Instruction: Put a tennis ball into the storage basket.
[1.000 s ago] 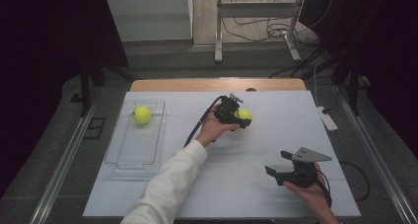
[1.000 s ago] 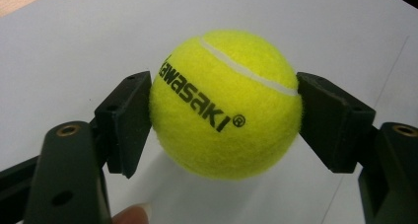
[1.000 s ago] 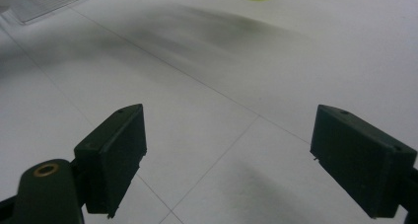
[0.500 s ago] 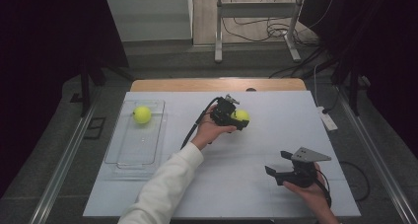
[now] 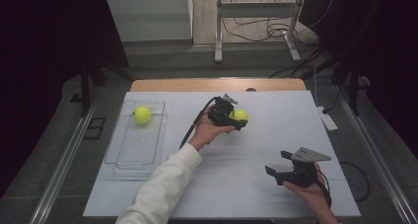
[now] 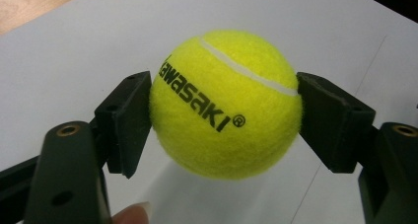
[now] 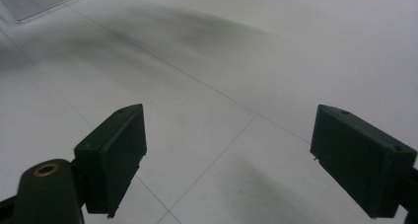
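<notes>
Right of the clear tray [image 5: 123, 150] on the counter [image 5: 246, 194], high view: left gripper [image 5: 235, 119] holds a tennis ball [image 5: 240, 115]; second ball [image 5: 142, 114] sits in the tray's far end. Right gripper [image 5: 276, 164] is near the counter's front, well right of the tray. Left gripper view: fingers [image 6: 129, 116] clamped on both sides of the tennis ball [image 6: 226, 103], above the counter. Right gripper view: fingers [image 7: 114, 155] spread wide, nothing between.

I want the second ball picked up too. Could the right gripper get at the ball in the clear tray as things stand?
Probably yes: the right gripper is open and empty, and the ball lies uncovered in the open-topped tray, though the left forearm lies between them.
</notes>
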